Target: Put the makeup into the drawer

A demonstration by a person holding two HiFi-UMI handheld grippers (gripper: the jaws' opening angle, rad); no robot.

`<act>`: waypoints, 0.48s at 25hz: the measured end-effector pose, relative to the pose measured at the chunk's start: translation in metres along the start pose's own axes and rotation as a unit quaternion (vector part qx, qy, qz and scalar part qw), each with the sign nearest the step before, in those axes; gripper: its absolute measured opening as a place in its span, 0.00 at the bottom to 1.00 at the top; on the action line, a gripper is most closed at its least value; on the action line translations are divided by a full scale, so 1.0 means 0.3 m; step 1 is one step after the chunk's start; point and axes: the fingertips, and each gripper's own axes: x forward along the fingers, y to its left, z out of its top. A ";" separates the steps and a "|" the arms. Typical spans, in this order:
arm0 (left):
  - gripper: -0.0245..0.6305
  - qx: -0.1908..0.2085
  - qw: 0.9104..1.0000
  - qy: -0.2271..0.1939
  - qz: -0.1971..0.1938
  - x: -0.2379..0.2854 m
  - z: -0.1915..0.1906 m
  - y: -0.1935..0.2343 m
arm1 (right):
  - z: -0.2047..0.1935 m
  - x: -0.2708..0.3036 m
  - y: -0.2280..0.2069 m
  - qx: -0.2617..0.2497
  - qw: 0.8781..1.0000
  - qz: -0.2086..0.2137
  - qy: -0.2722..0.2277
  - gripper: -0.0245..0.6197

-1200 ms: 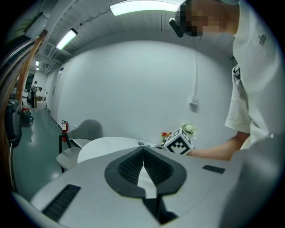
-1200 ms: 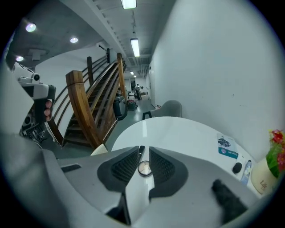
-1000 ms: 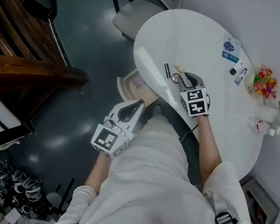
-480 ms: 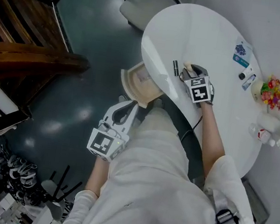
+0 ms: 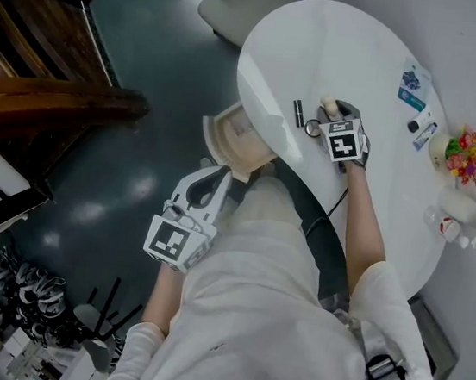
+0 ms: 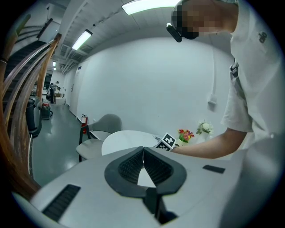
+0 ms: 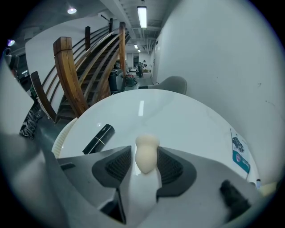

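White table (image 5: 326, 49), black tube (image 5: 298, 113) beside sponge (image 5: 326, 106)

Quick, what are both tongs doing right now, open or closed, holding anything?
Left tongs: closed, empty.
Right tongs: open, just been opening; beige makeup sponge stands between them, not gripped.

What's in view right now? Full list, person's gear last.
table: one, white, centre right
drawer: one, beige, open, under the table's near edge
lipstick tube: one, black, lying on the table
makeup sponge: one, cream, upright beside the tube
cards: two, blue print, table's far side
flowers: one bunch, pink-red, table's far end
chair: one, grey, beyond the table
staircase: one, brown wood, left
left gripper: jaws together, empty, near the drawer
right gripper: jaws apart, just been opening, sponge between them
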 end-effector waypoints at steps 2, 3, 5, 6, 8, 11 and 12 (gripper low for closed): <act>0.05 0.003 1.000 0.000 -0.001 0.007 0.006 0.009 | 0.000 0.005 -0.014 0.006 1.000 -0.008 0.003 0.30; 0.05 0.003 1.000 0.000 -0.002 0.009 0.009 0.012 | 0.000 0.005 -0.020 0.008 1.000 -0.012 0.004 0.27; 0.05 0.003 1.000 0.000 -0.005 0.011 0.010 0.015 | 0.003 0.001 -0.024 0.012 1.000 -0.018 0.005 0.26; 0.05 0.003 1.000 0.001 -0.008 0.011 0.010 0.016 | 0.004 -0.001 -0.023 0.013 1.000 -0.020 0.004 0.26; 0.05 0.005 1.000 0.005 -0.013 0.011 0.008 0.019 | 0.005 -0.007 -0.018 0.014 1.000 -0.025 0.003 0.26; 0.05 0.007 1.000 0.006 -0.025 0.002 0.010 0.030 | 0.022 -0.036 -0.003 0.013 0.999 -0.034 -0.002 0.25; 0.05 0.008 1.000 0.006 -0.029 -0.005 0.012 0.036 | 0.030 -0.047 0.007 0.013 0.999 -0.037 -0.005 0.25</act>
